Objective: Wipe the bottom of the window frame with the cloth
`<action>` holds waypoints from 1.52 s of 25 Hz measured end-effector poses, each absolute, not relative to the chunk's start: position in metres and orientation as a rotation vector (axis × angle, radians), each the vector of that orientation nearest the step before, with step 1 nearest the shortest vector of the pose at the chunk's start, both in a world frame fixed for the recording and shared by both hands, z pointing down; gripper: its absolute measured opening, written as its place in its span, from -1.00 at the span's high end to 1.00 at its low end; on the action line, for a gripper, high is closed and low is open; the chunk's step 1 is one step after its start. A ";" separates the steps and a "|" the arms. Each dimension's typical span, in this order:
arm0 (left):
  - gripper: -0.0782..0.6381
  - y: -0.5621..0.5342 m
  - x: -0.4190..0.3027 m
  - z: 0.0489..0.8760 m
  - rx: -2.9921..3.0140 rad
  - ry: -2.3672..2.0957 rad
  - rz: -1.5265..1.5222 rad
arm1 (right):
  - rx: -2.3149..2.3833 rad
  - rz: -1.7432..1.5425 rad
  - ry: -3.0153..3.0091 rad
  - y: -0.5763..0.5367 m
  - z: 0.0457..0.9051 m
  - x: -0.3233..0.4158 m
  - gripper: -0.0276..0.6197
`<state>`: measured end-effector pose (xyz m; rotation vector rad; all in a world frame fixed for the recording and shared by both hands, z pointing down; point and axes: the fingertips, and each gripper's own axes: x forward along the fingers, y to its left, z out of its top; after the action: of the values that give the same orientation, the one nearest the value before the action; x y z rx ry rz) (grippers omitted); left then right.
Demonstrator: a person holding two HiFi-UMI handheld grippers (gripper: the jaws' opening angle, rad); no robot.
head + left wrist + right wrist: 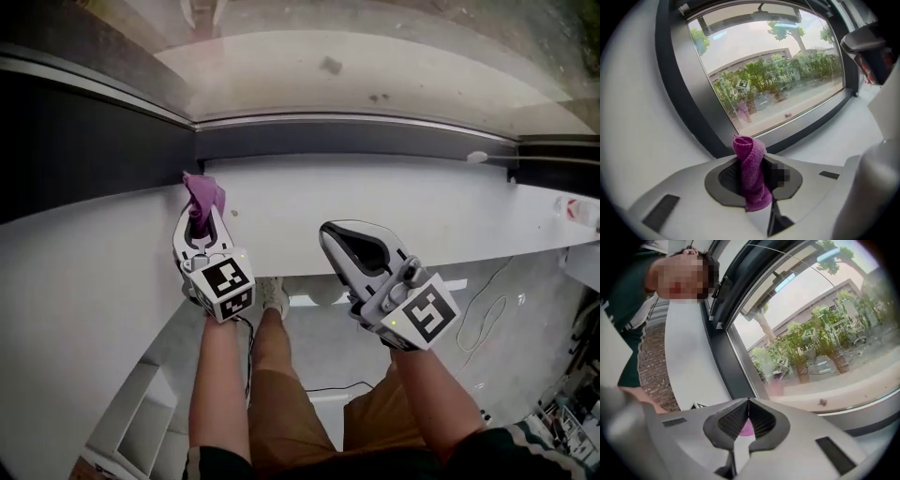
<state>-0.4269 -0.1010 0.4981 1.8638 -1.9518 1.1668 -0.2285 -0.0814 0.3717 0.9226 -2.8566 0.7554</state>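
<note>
A purple cloth (pixel 203 194) is rolled up and stands out of my left gripper (pixel 201 214), which is shut on it. The cloth's end rests near the left corner where the white sill (pixel 394 202) meets the dark bottom of the window frame (pixel 356 139). In the left gripper view the cloth (pixel 751 171) rises between the jaws of the left gripper (pixel 755 164), short of the frame's bottom rail (pixel 806 123). My right gripper (pixel 330 231) hovers shut over the sill's front edge, holding nothing. In its own view the right gripper (pixel 748 403) has its tips together.
The dark side post of the frame (pixel 84 141) runs down the left. A small white fitting (pixel 477 157) lies on the frame at the right. A brick wall (pixel 651 366) and a person's dark sleeve show at the left of the right gripper view. My legs and a cable are below the sill.
</note>
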 end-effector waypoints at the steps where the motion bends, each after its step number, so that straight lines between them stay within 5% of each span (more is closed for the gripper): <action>1: 0.52 -0.108 -0.428 0.511 1.850 -1.950 1.195 | 0.921 0.761 -2.854 -0.086 0.378 -0.228 0.87; 10: 0.52 -0.152 -0.398 0.601 1.845 -1.767 1.173 | 1.019 0.758 -2.765 -0.108 0.438 -0.203 0.87; 23: 0.52 -0.132 -0.338 0.617 1.934 -1.591 1.115 | 1.040 0.765 -2.706 -0.105 0.468 -0.172 0.87; 38: 0.52 -0.135 -0.172 0.621 2.002 -1.438 1.070 | 1.160 0.689 -2.646 -0.121 0.474 -0.040 0.87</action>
<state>-0.1722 -0.1354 0.6207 2.0024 -1.4381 1.0698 -0.0401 -0.1214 0.4739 1.1596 -2.6455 0.6895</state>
